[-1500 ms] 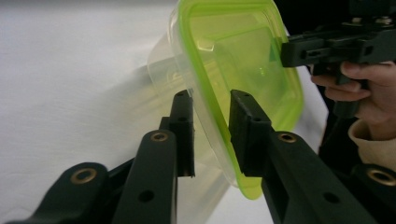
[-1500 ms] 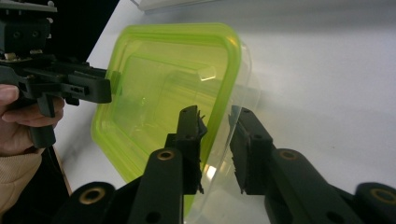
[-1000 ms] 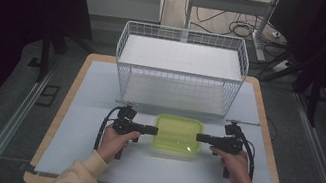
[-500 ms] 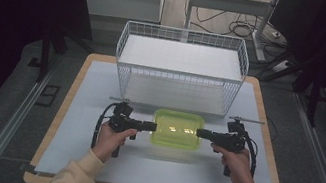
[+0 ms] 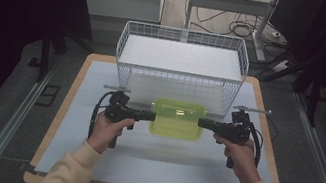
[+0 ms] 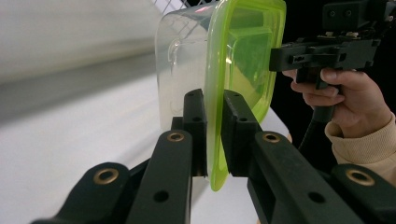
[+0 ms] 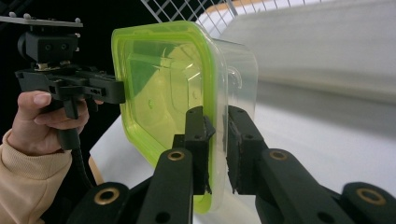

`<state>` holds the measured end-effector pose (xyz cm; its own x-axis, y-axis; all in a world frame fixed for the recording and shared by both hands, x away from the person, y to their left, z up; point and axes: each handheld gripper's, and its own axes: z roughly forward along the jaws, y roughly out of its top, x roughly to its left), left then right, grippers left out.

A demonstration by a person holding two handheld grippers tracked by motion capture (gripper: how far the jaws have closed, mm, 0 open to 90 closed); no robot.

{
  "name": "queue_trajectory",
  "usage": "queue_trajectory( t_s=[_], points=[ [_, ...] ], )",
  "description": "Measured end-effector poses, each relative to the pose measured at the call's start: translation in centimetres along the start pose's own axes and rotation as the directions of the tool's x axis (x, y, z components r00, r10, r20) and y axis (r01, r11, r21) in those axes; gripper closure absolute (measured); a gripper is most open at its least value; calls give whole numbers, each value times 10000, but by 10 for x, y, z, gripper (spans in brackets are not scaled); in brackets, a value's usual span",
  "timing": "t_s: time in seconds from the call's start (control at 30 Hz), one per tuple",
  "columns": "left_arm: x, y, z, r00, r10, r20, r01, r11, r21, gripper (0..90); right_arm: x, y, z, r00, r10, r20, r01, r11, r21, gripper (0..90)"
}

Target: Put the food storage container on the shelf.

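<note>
Now both grippers, left (image 5: 150, 116) & right (image 5: 202, 123), pinch green-lidded container (image 5: 177, 119) by opposite rims, jaws clamped; carry step. Next prob.: level lift into wire basket (image 5: 179, 76).

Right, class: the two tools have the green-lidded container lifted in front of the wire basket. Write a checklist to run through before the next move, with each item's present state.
1. Left tool clamped on the container's rim: ok, the jaws pinch the green lid edge.
2. Right tool clamped on the opposite rim: ok.
3. Lid seated on the clear tub: ok, it sits flush in both gripper views.
4. Container level between the tools: ok in the high view.
5. Wire basket free to receive it: ok, nothing lies inside.
6. Container high enough to clear the basket's front wall: cannot tell.
</note>
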<state>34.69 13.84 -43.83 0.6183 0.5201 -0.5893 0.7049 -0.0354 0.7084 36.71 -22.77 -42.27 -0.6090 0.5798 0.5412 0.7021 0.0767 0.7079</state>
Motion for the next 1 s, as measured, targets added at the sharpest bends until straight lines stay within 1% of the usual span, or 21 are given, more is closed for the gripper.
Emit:
queue_trajectory(
  t_s=[0.1, 0.17, 0.2, 0.23, 0.47, 0.53, 0.57, 0.6, 0.63, 0.73, 0.77, 0.83, 0.9, 1.0],
  points=[
    [-4, 8, -3, 9999, 121, -48, -121, 9999, -55, 818, 5, 8, -3, 9999, -126, 55, 126, 9999, -80, 800],
    [-6, 12, -6, 9999, 160, 11, -160, 9998, -134, 817, 9, 14, -6, 9998, -210, 66, 211, 9996, -177, 800],
    [-6, 12, -6, 9999, 160, 11, -160, 9998, -134, 817, 9, 14, -6, 9998, -210, 66, 211, 9996, -177, 800],
    [-6, 13, -6, 9999, 154, 30, -154, 9997, -188, 817, 12, 17, -7, 9993, -355, 83, 356, 9991, -220, 800],
    [-11, 24, -12, 9996, 257, 75, -254, 9992, -318, 817, 19, 28, -11, 9987, -496, 106, 499, 9982, -329, 801],
    [-13, 28, -14, 9993, 358, 61, -355, 9988, -351, 818, 21, 31, -13, 9982, -592, 112, 596, 9974, -394, 801],
    [-15, 33, -16, 9989, 465, 36, -463, 9982, -374, 817, 23, 34, -14, 9982, -592, 86, 595, 9973, -435, 802],
    [-15, 33, -16, 9989, 465, 36, -463, 9982, -374, 817, 23, 34, -14, 9982, -592, 86, 595, 9973, -435, 802],
    [-17, 35, -17, 9986, 530, 0, -529, 9978, -395, 818, 25, 38, -16, 9978, -664, 79, 667, 9964, -516, 802],
    [-19, 41, -19, 9983, 579, -48, -580, 9975, -409, 818, 27, 41, -17, 9975, -691, 116, 697, 9959, -576, 802],
    [-20, 45, -20, 9982, 597, -80, -600, 9973, -414, 818, 27, 45, -17, 9978, -655, 95, 660, 9960, -610, 803],
    [-21, 47, -21, 9980, 622, -98, -625, 9972, -400, 818, 28, 47, -17, 9977, -663, 99, 668, 9957, -635, 803],
    [-20, 52, -22, 9981, 616, -58, -617, 9973, -407, 818, 28, 50, -17, 9978, -658, 70, 661, 9954, -695, 803],
    [-21, 60, -23, 9971, 755, -45, -756, 9964, -380, 818, 29, 55, -19, 9978, -656, 23, 656, 9949, -772, 803]
  ],
)
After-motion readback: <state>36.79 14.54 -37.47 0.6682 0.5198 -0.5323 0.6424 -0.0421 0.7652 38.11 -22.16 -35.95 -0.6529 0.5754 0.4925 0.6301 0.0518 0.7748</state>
